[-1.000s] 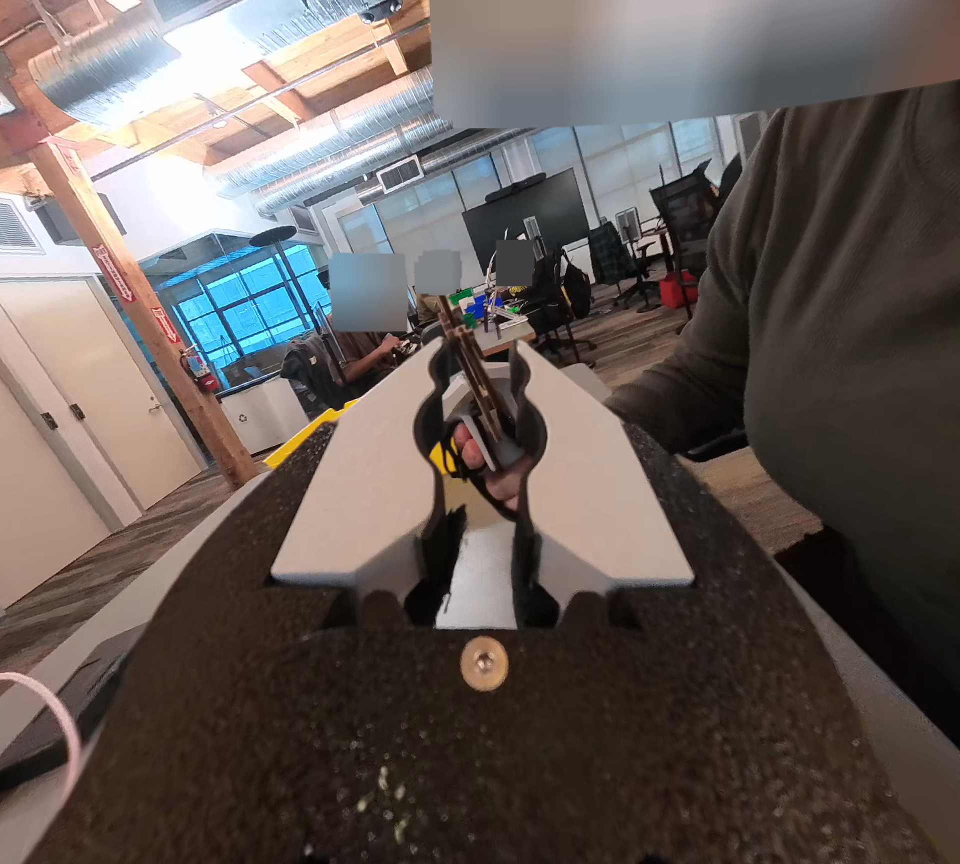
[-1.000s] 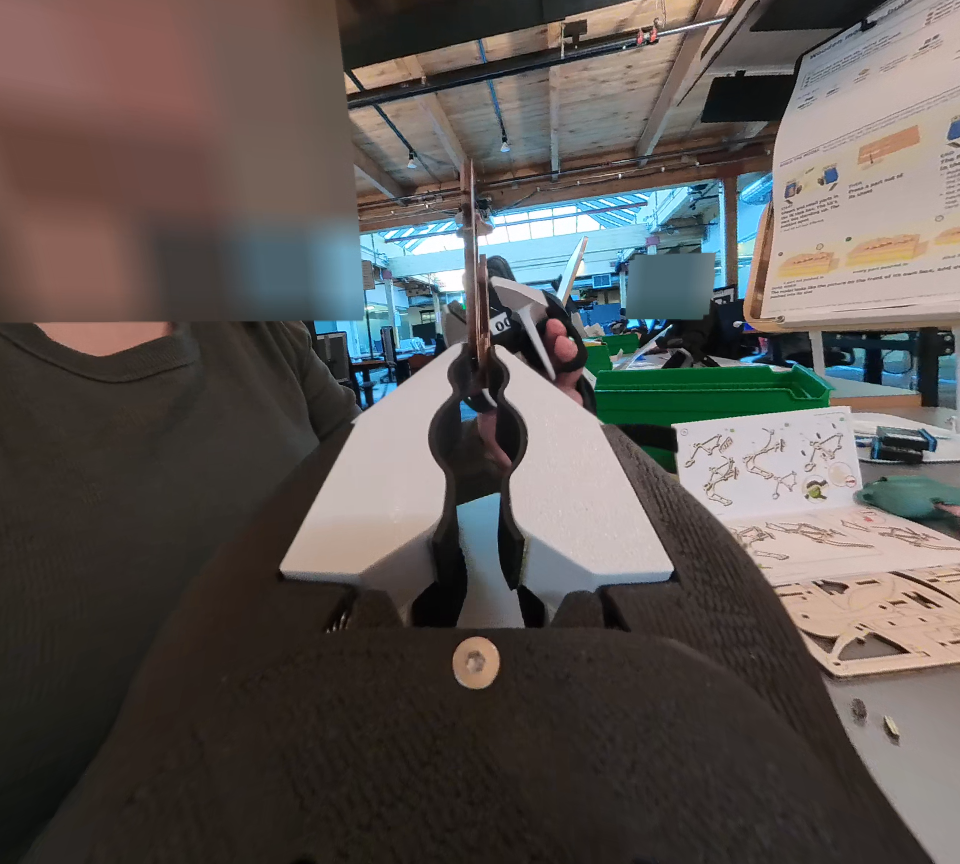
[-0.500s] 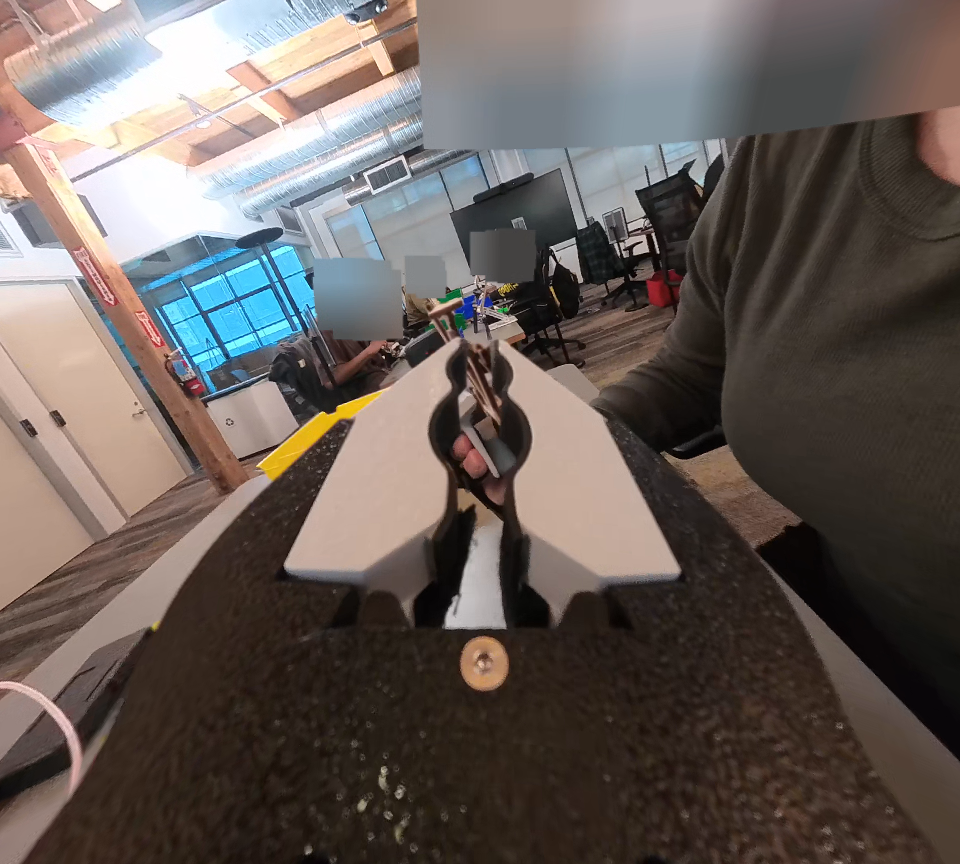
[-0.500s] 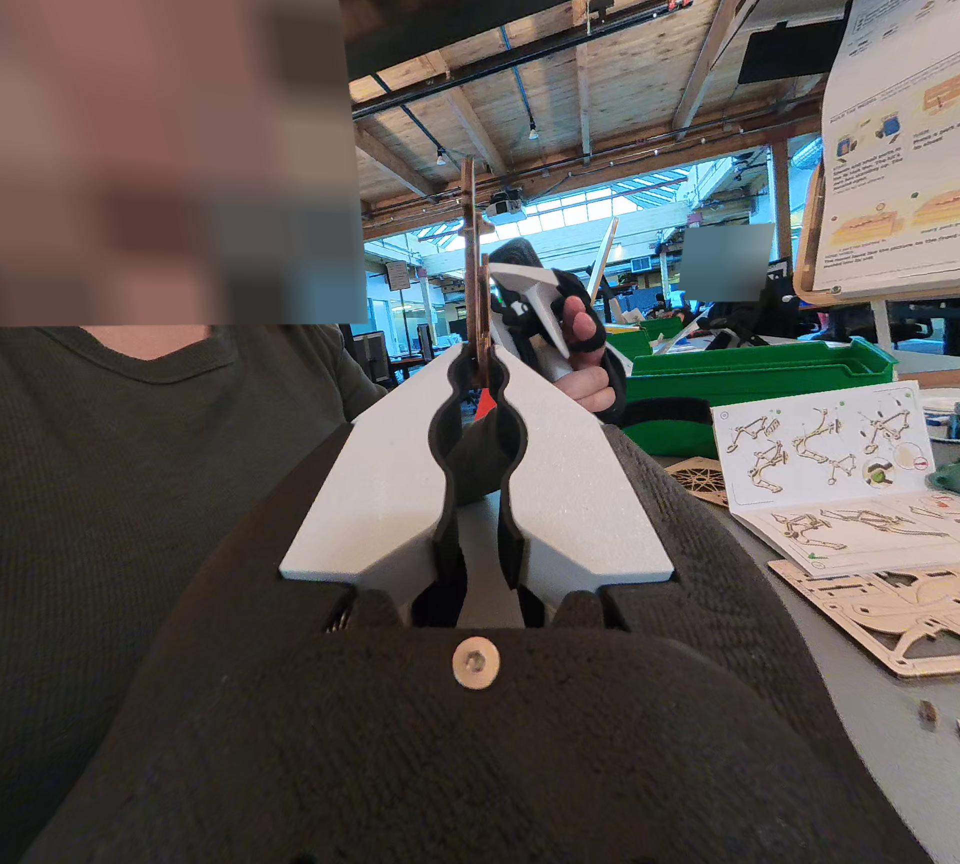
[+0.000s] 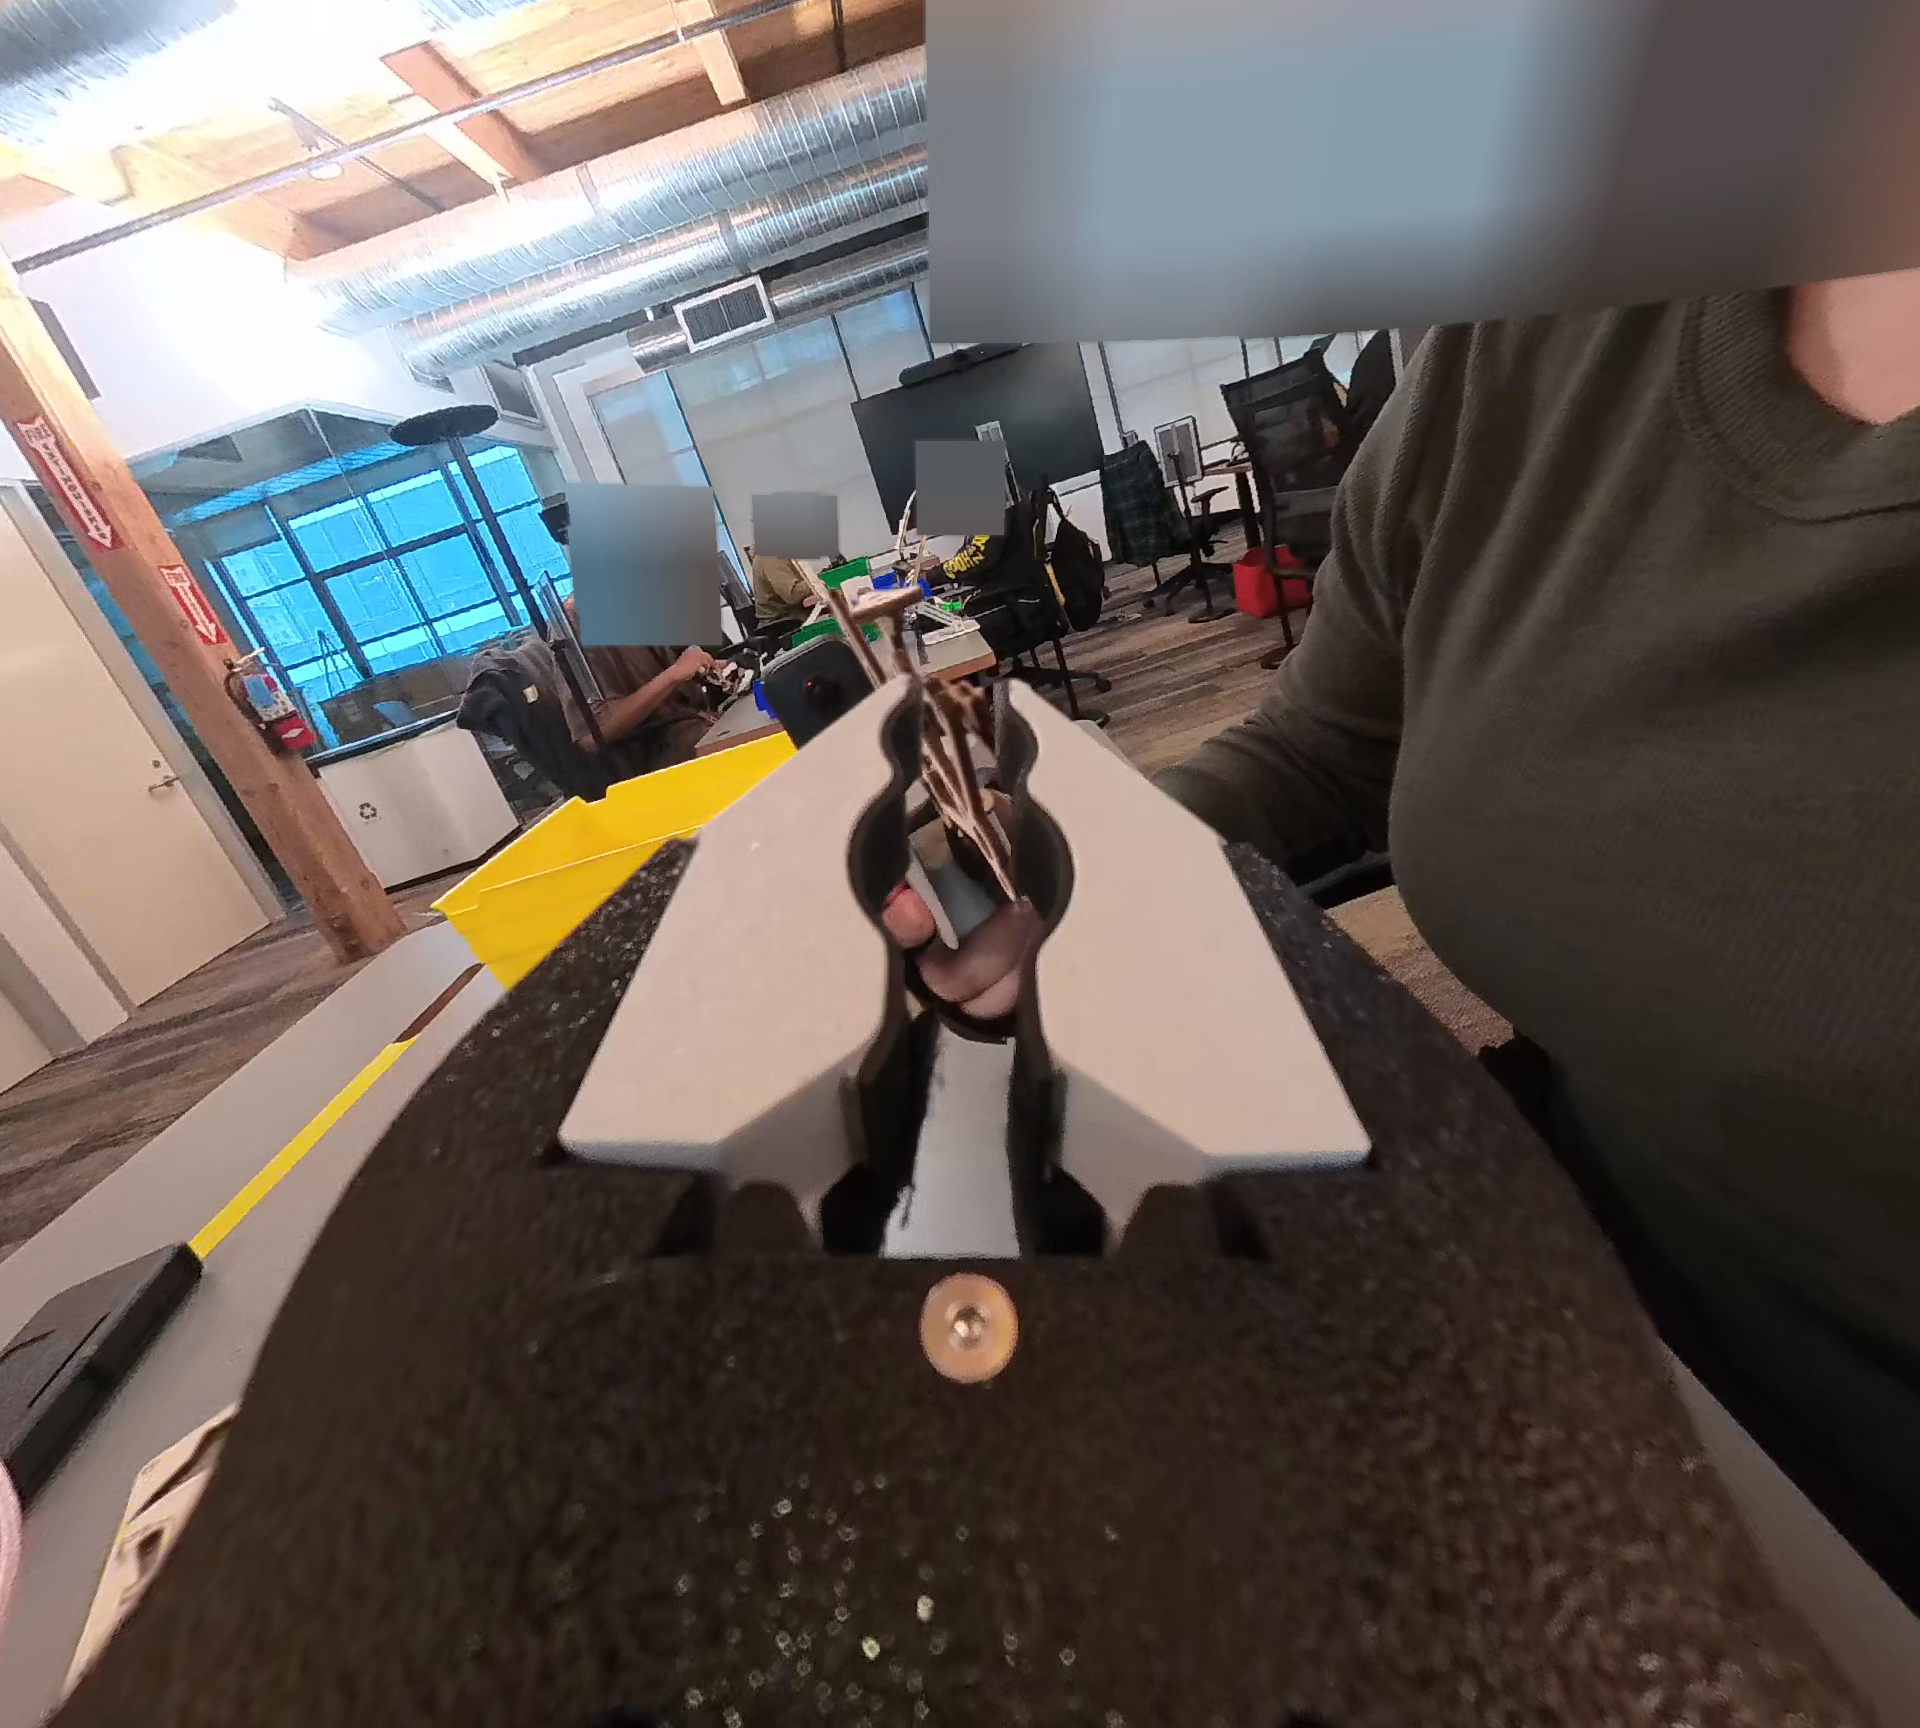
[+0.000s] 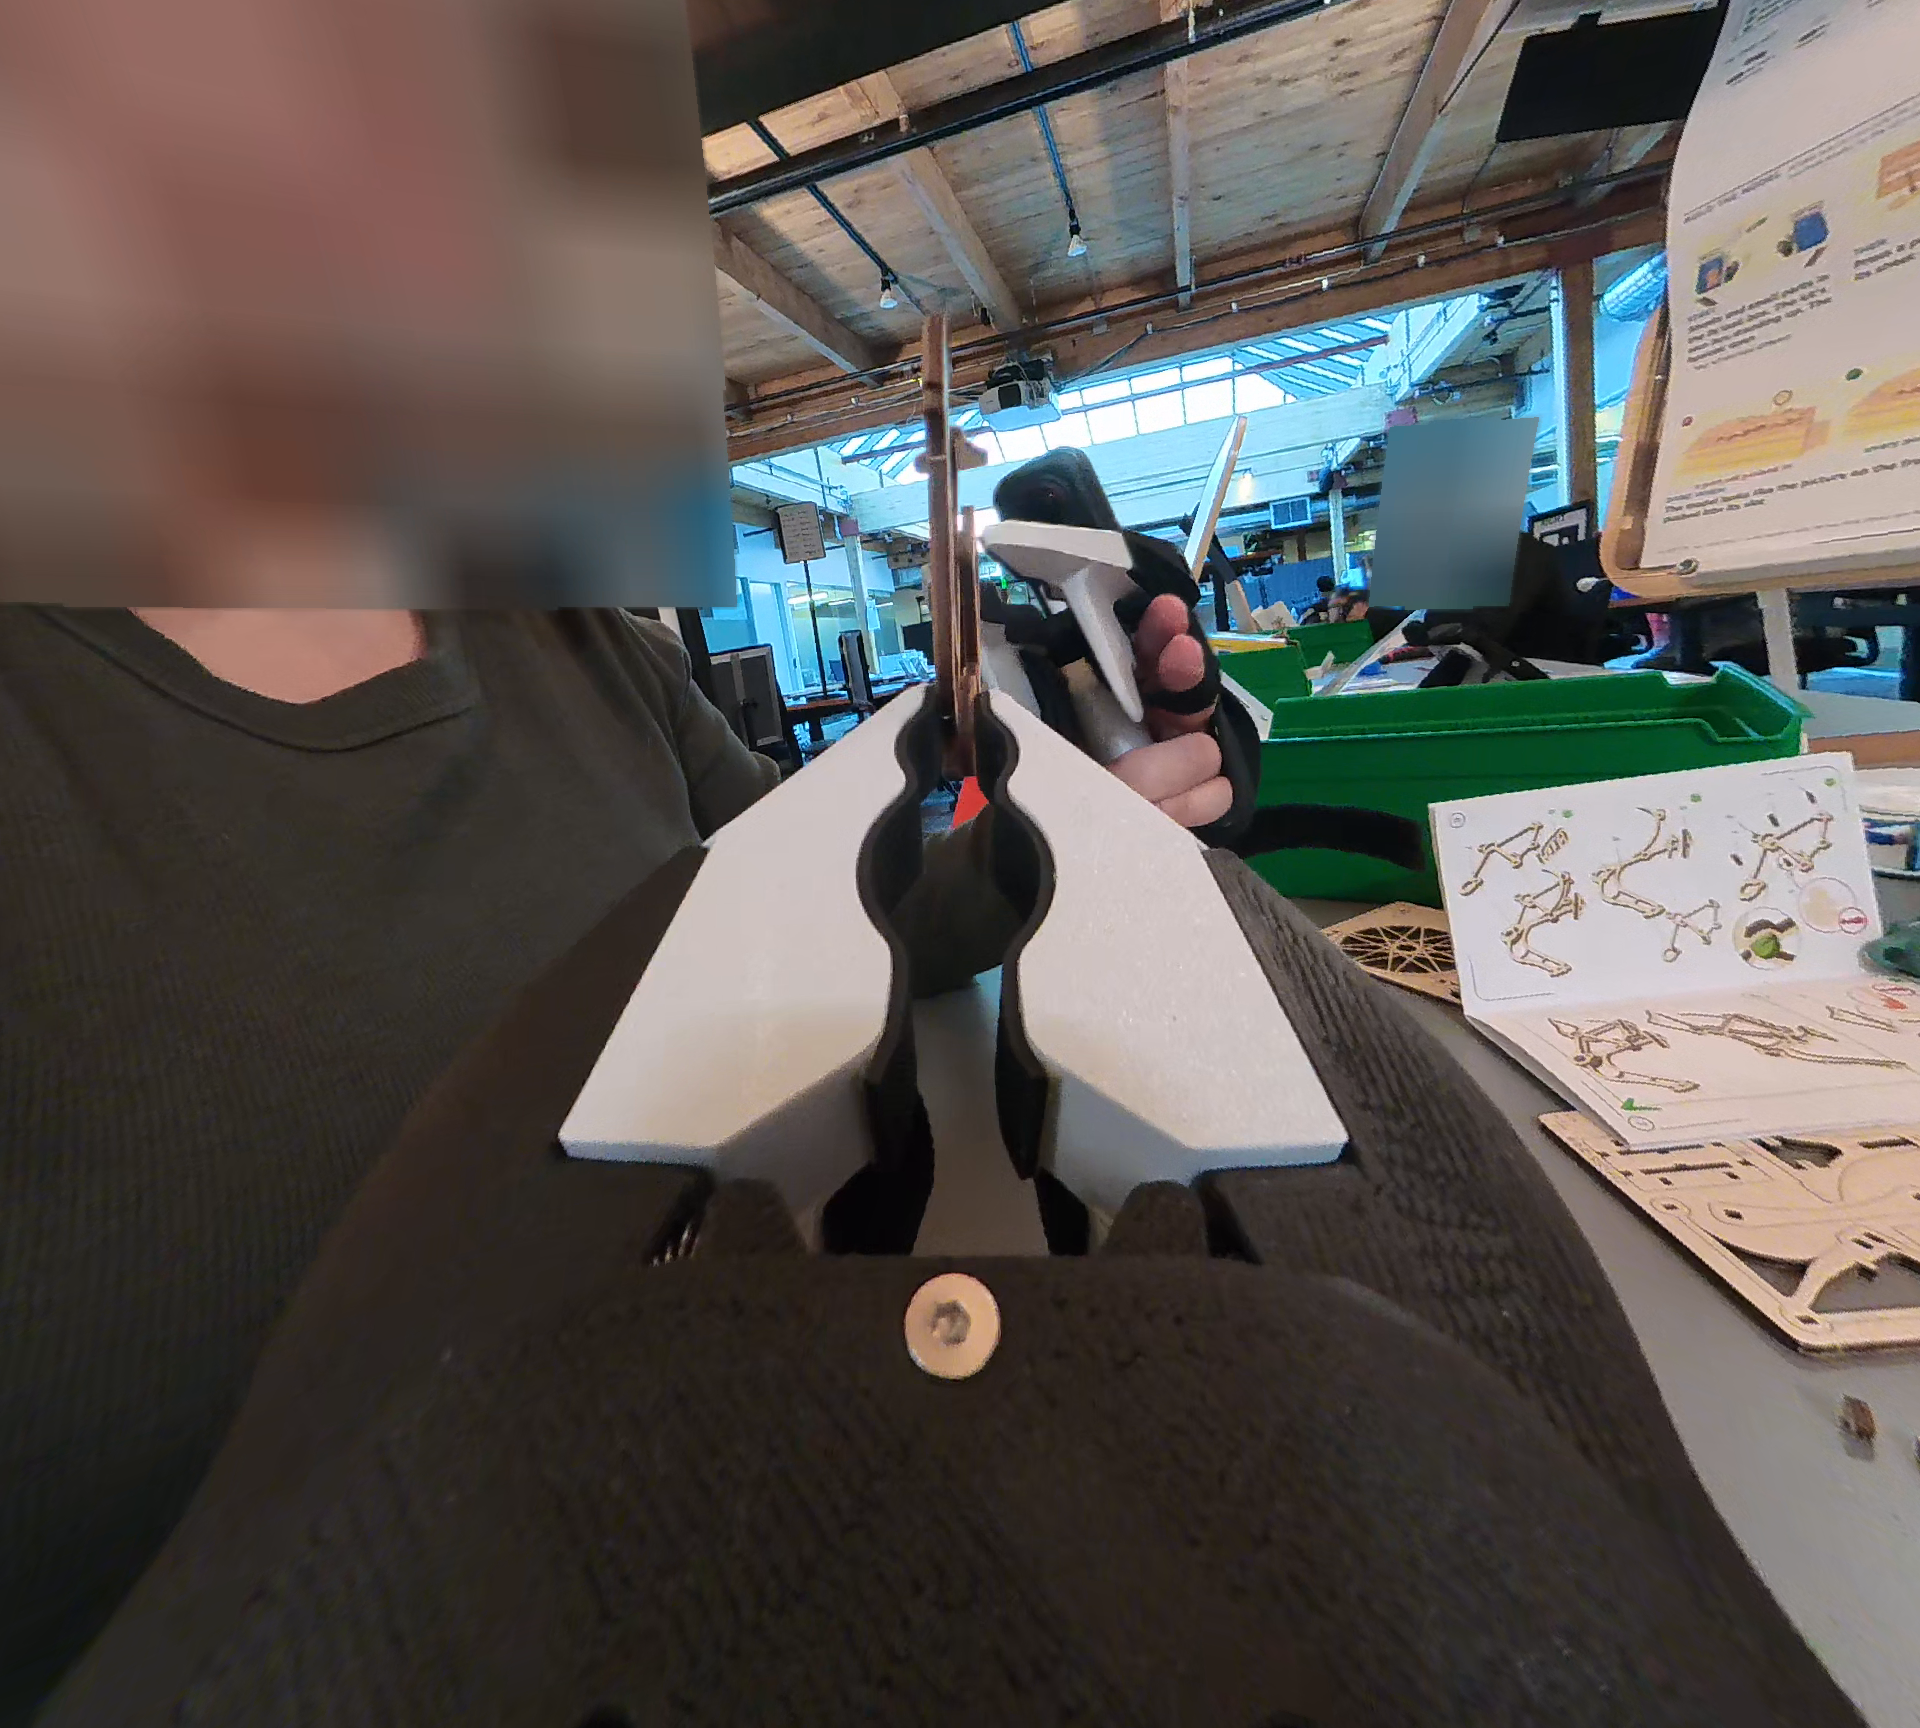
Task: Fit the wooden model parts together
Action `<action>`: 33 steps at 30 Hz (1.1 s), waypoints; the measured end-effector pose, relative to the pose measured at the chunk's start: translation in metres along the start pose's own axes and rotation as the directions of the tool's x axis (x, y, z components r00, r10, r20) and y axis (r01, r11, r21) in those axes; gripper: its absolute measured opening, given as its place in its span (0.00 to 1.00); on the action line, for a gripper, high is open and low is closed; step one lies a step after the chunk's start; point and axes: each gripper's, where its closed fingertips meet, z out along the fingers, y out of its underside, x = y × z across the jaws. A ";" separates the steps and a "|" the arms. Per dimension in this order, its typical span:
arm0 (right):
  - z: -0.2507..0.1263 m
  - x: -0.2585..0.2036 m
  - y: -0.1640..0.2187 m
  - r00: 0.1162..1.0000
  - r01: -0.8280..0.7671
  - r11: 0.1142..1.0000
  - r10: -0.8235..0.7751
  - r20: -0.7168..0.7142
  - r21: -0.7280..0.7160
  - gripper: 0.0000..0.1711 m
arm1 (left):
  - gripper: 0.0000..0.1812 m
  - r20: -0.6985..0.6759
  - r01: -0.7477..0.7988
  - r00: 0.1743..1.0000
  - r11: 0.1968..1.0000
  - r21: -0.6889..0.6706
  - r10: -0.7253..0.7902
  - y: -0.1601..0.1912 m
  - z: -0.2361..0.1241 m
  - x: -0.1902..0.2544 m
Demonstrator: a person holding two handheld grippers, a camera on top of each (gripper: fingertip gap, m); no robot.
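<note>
While both tools are raised in front of the person's dark green top, we see the left hand-held gripper (image 5: 951, 712) pinched onto a thin wooden model part (image 5: 961, 774) at mid-frame, its fingertips nearly meeting around the piece, which leans slightly and pokes above the tips. In the other view, the right hand-held gripper (image 6: 961, 722) is likewise closed on a flat wooden strip (image 6: 940, 525), seen edge-on and standing upright from the tips toward the upper centre. Just right of that strip we see the other tool and the fingers (image 6: 1174, 670) gripping its handle. Farther right, a green bin (image 6: 1507, 774) sits on the grey tabletop (image 6: 1766, 1491), with an open instruction booklet (image 6: 1662, 930) and a laser-cut wooden sheet (image 6: 1766, 1221) at the right edge.
</note>
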 end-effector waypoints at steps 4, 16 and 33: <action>0.000 0.001 0.000 1.000 0.003 1.000 -0.003 -0.006 0.000 0.02 | 0.04 -0.010 0.042 0.999 0.999 0.003 -0.042 0.001 0.000 -0.001; -0.005 0.011 -0.006 0.983 0.130 0.991 -0.132 -0.126 -0.019 0.02 | 0.03 0.073 0.131 0.989 0.991 0.011 -0.131 0.008 -0.002 -0.018; -0.015 0.036 -0.002 0.968 0.029 0.999 -0.034 -0.248 -0.023 0.02 | 0.03 0.136 0.271 0.952 0.962 0.036 -0.273 0.028 -0.012 -0.041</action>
